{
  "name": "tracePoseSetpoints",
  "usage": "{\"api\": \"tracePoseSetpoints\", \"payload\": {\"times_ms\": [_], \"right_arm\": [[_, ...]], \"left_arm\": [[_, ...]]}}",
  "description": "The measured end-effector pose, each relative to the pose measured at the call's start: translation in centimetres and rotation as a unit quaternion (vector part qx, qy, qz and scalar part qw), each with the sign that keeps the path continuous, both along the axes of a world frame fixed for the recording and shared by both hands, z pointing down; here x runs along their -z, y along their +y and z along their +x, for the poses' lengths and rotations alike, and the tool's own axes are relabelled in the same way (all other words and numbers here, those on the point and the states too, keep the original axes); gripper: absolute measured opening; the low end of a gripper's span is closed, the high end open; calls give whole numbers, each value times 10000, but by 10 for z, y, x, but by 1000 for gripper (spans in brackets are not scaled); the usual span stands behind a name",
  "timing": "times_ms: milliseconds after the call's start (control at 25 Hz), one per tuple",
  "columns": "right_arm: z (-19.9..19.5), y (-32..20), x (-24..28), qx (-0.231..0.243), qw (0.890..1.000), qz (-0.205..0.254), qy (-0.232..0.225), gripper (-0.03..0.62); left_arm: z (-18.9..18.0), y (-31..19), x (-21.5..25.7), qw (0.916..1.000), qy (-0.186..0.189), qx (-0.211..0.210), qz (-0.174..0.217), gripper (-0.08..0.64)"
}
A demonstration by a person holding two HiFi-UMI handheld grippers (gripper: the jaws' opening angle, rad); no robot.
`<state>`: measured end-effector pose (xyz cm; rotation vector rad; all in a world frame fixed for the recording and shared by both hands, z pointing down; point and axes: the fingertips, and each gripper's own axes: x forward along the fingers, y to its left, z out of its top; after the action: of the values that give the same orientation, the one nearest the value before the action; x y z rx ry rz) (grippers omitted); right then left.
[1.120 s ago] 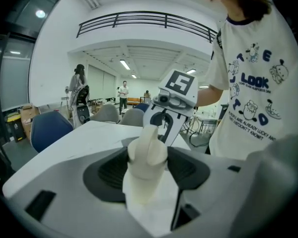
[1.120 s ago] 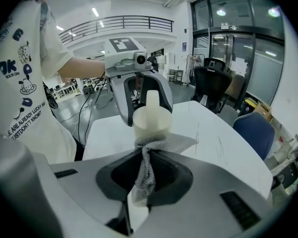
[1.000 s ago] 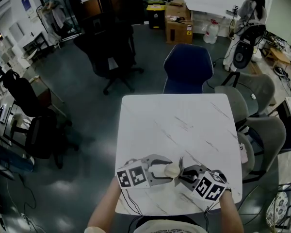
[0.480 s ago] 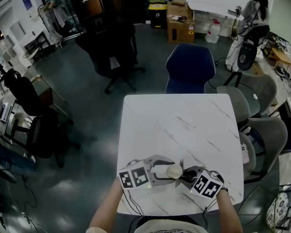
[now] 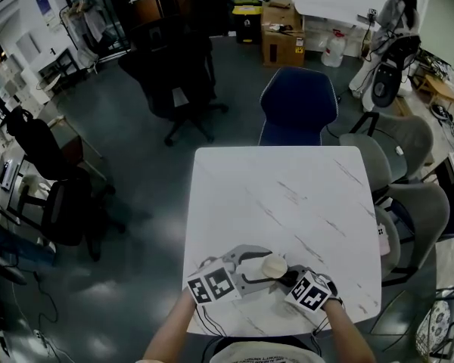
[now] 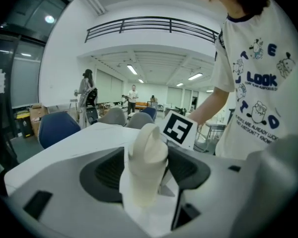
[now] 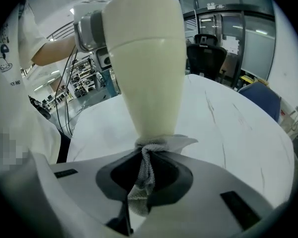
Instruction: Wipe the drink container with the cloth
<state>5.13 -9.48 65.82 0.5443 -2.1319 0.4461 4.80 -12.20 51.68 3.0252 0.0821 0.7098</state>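
Standing by the white table, I see the person working at its near edge with both tools drawn close together. The left gripper has its jaws spread wide and closed on the sides of a cream drink container, which sits upright between them with its looped lid uppermost. The right gripper is pinched narrow on a bunched grey cloth, and that cloth touches the container low on its body, straight ahead of the jaws. Seen from the right gripper, the container rises directly in front and above, its long axis vertical. The left gripper comes at it from the opposite side, so the two tools face each other across it. To my eye the wipe is under way. The right hand, carrying the cloth, is the one placed to rub along or around that upright body, while the left only steadies it.
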Motion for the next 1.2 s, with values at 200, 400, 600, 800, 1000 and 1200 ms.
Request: {"api": "tracePoseSetpoints", "payload": {"times_ms": [200,400,600,800,1000,1200], "right_arm": [[-4,5,-12,-176,9997,-164,-99,46],[-9,5,-13,-215,9996,-160,-112,48],[-8,6,-13,-235,9995,-159,-113,46],[-11,5,-8,-367,9989,-165,-248,47],[-12,7,-8,-356,9990,-126,-239,47],[-15,9,1,-311,9989,-104,-347,46]], "left_arm": [[-3,-6,2,9931,401,1097,-130,259],[-4,0,6,9819,468,1832,79,268],[1,2,4,9668,518,2496,151,272],[-4,-9,8,9377,622,3412,206,272],[-4,-6,7,9315,672,3569,177,262],[-5,-2,5,9409,687,3308,234,258]]}}
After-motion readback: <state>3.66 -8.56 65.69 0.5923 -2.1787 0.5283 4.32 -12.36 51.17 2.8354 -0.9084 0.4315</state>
